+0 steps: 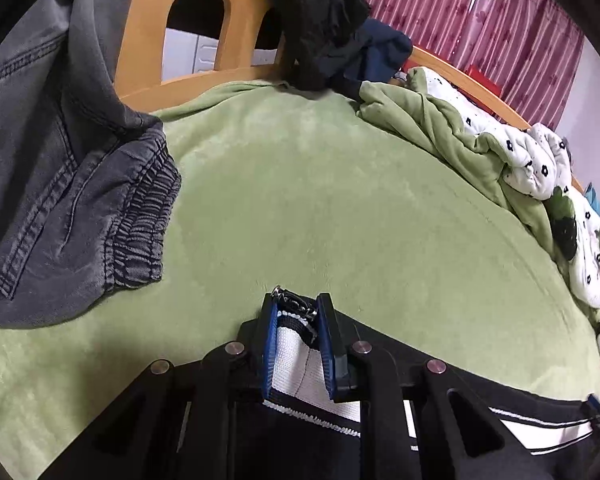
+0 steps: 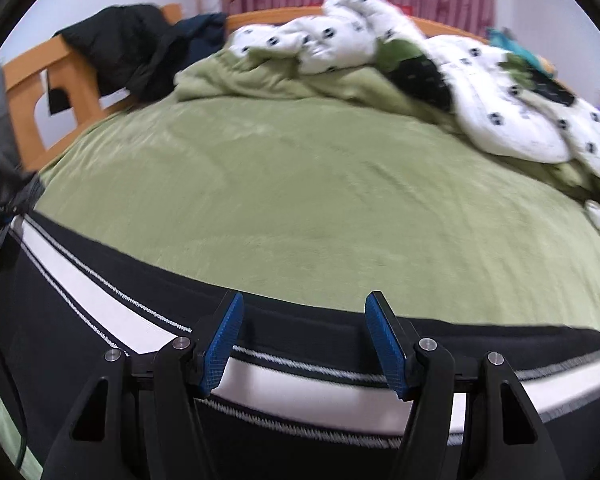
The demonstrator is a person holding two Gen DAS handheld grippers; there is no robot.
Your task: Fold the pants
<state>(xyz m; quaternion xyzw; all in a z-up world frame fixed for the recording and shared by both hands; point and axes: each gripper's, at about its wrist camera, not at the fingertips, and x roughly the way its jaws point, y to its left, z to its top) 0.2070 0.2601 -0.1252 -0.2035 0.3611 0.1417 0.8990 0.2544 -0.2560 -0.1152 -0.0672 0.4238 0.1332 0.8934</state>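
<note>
Black pants (image 2: 300, 360) with a white side stripe, stretched along the near edge of the green blanket (image 2: 300, 200). Left gripper (image 1: 298, 312) pinching 1 end of the pants, zipper pull showing. Right gripper (image 2: 304, 320) spread wide above the stripe. Grey jeans (image 1: 60, 180) lying at left. Crumpled white quilt (image 2: 480, 80) beyond.

You can find no words, numbers, labels or signs to read in either view. The white quilt (image 2: 512, 120) only has small black flower shapes, and the pink curtain (image 1: 480, 12) only has faint patterns.
</note>
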